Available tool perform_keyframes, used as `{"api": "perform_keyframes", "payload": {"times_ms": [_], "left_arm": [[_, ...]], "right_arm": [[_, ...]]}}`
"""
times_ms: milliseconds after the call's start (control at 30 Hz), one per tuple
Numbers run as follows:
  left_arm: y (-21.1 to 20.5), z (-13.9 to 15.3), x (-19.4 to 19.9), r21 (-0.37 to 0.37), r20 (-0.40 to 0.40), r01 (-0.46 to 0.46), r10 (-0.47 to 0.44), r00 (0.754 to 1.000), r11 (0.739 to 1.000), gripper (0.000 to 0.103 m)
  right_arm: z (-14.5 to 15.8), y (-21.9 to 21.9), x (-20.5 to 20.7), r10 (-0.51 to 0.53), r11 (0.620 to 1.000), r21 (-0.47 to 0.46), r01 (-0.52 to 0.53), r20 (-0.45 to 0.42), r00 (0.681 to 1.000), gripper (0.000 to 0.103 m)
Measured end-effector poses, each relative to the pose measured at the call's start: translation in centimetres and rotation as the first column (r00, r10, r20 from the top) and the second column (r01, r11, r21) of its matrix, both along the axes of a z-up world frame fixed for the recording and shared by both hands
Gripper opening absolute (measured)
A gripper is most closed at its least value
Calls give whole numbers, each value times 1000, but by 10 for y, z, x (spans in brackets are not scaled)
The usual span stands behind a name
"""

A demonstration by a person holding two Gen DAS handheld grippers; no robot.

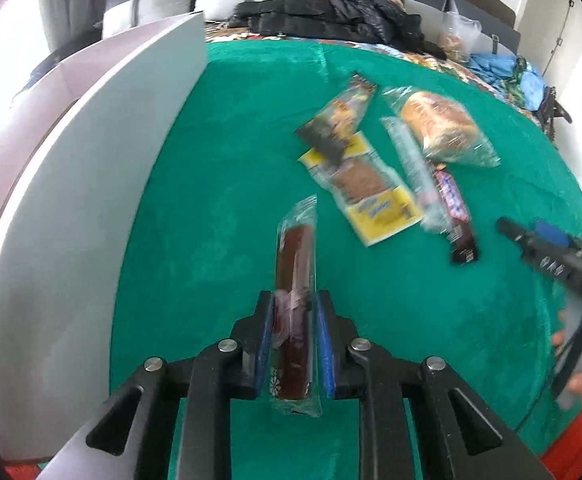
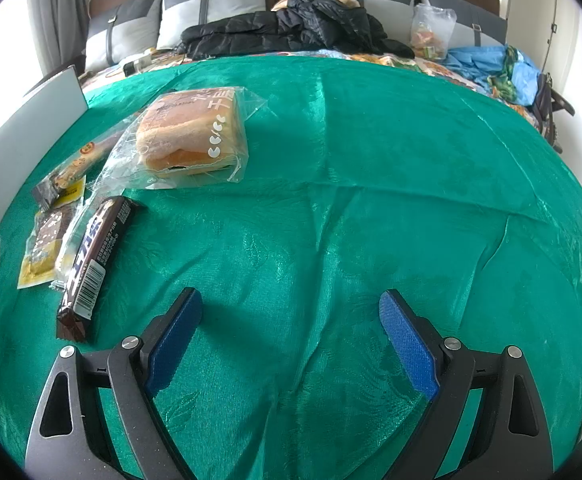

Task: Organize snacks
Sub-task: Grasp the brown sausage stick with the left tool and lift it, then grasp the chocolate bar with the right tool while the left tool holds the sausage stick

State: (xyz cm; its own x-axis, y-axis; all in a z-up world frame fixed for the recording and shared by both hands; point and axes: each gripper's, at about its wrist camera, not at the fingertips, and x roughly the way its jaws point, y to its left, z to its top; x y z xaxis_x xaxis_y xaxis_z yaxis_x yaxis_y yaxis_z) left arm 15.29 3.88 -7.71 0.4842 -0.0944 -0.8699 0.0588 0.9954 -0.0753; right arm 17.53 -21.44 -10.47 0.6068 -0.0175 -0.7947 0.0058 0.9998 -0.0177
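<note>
My left gripper (image 1: 293, 300) is shut on a long clear-wrapped brown snack stick (image 1: 295, 256) and holds it above the green cloth (image 1: 219, 184). A white box (image 1: 91, 160) stands close on its left. On the cloth lie a bagged bun (image 1: 437, 126), a dark chocolate bar (image 1: 457, 220), a yellow-wrapped cake (image 1: 367, 192) and a dark-ended snack pack (image 1: 339, 116). My right gripper (image 2: 291, 304) is open and empty over bare cloth, with the chocolate bar (image 2: 91, 256) to its left and the bun (image 2: 191, 132) farther back.
The white box wall (image 2: 31, 120) shows at the far left in the right wrist view. A black jacket (image 2: 291, 24), a plastic bag (image 2: 431, 32) and blue cloth (image 2: 487, 60) lie at the back by the pillows. The right gripper (image 1: 531, 240) shows at the left view's right edge.
</note>
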Motion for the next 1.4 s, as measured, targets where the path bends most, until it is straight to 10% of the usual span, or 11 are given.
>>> {"api": "perform_keyframes", "payload": {"times_ms": [100, 467, 1033, 1200, 1400], "left_arm": [[3, -12, 0, 4, -1, -6, 6, 1000, 1000, 62], [11, -29, 7, 58, 109, -49, 43, 993, 997, 94], [10, -31, 8, 57, 114, -48, 41, 993, 997, 103], [10, -31, 8, 57, 114, -48, 41, 993, 997, 103], [10, -30, 8, 57, 114, -48, 41, 993, 997, 103]], "right_arm": [[0, 0, 0, 0, 1000, -1, 0, 0, 1000, 92], [0, 0, 0, 0, 1000, -1, 0, 0, 1000, 92], [1, 3, 6, -17, 1000, 10, 17, -12, 1000, 95], [22, 16, -7, 121, 954, 270, -133, 58, 991, 94], [18, 58, -1, 242, 928, 282, -244, 42, 969, 91]]}}
